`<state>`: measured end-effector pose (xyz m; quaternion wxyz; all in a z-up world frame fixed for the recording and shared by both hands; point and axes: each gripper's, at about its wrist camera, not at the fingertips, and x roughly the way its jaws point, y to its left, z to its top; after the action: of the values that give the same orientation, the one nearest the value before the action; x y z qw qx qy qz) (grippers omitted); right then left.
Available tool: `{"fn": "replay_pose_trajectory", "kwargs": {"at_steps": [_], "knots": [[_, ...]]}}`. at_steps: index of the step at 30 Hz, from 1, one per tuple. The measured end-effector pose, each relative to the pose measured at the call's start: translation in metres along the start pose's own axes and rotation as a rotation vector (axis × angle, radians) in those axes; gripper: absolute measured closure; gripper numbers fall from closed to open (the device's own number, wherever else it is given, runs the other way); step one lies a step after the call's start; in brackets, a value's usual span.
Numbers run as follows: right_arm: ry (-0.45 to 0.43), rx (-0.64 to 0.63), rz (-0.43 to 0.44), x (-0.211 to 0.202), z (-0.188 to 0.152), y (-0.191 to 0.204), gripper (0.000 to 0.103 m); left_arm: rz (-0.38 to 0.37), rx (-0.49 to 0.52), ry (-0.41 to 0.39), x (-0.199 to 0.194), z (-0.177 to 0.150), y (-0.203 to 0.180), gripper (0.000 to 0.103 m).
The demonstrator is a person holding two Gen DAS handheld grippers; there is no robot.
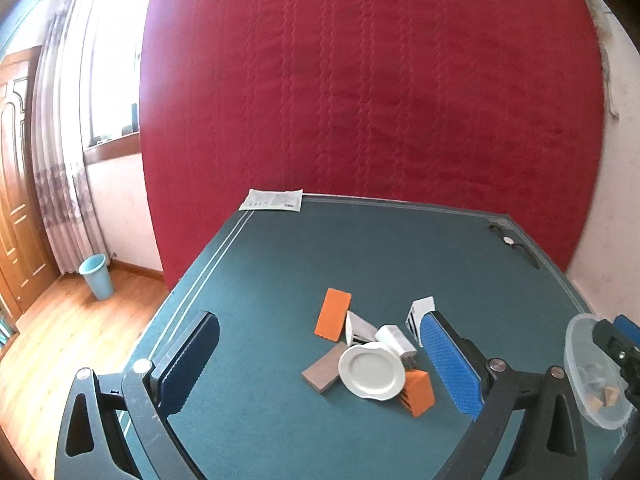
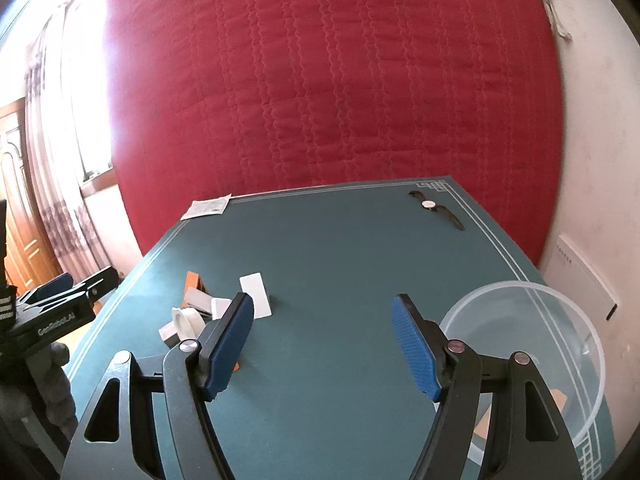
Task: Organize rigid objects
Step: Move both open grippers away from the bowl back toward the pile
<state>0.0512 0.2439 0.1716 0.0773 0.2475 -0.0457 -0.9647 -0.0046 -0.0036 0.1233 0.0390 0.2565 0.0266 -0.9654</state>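
A small pile lies mid-table: a white plate, a brown block, a flat orange block, an orange box and white boxes. My left gripper hovers open in front of the pile, with nothing between its blue pads. My right gripper is open too, over bare mat, with the pile to its left. A clear plastic bowl stands close on its right, and a few wooden pieces lie inside the bowl.
The table carries a green mat with white border lines. A wristwatch lies at the far right corner and a paper sheet at the far left. A red mattress stands behind. On the floor to the left is a blue bin.
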Motion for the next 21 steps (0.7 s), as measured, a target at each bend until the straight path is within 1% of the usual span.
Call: {"fn": "replay_pose_trajectory", "kwargs": {"at_steps": [11,16,21], "knots": [[0.056,-0.040,0.015,0.014,-0.012,0.011,0.031,-0.007,-0.038,0.107,0.037,-0.007,0.022,0.001],[0.083,-0.051,0.028,0.022,-0.019,0.014,0.031,-0.025,-0.026,0.147,0.049,-0.016,0.016,0.001],[0.124,-0.053,0.031,0.034,-0.027,0.013,0.031,-0.047,0.017,0.175,0.058,-0.027,0.001,0.001]]}}
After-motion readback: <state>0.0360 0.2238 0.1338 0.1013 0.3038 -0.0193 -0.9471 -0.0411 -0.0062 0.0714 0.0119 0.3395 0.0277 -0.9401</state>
